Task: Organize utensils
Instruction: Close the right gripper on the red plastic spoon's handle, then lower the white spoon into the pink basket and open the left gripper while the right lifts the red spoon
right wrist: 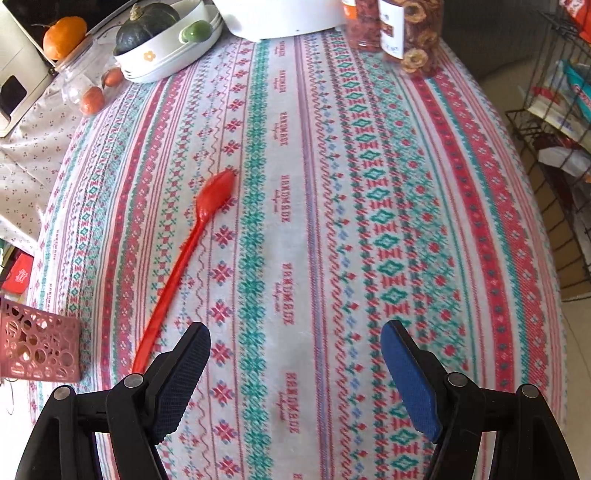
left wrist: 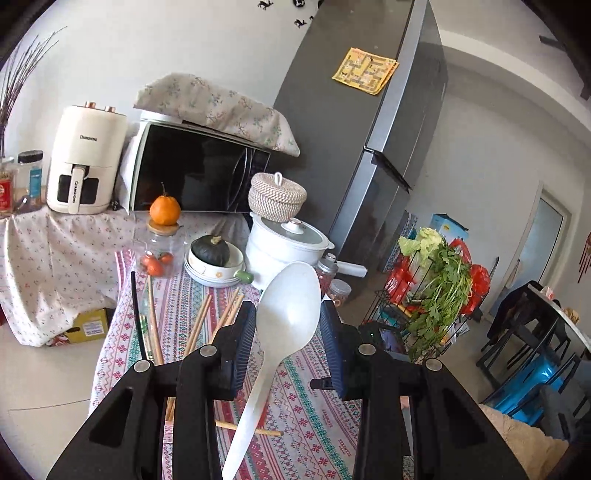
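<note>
My left gripper (left wrist: pixel 287 309) is shut on a large white plastic spoon (left wrist: pixel 255 398), pads pressed on both sides of its bowl, handle running back toward the camera. It is held high above the patterned tablecloth (left wrist: pixel 317 417). Several wooden chopsticks (left wrist: pixel 199 325) lie loose on the cloth below, beside a thin black stick (left wrist: pixel 136 306). My right gripper (right wrist: pixel 295 328) points steeply down at the tablecloth (right wrist: pixel 332 221), open with only cloth between its fingers. A red long-handled spoon (right wrist: pixel 177 269) lies flat on the cloth, its handle end just left of my left finger. A pink perforated basket (right wrist: pixel 37 347) stands at the table's left edge.
At the table's far end stand stacked white bowls with a dark squash (right wrist: pixel 147 26), a glass jar of tomatoes (right wrist: pixel 88 85), a white pot (left wrist: pixel 284 243) and snack jars (right wrist: pixel 417 33). Behind are a microwave (left wrist: pixel 195 177), an air fryer (left wrist: pixel 85 158) and a fridge (left wrist: pixel 354 129). A wire rack with greens (left wrist: pixel 439 295) stands right of the table.
</note>
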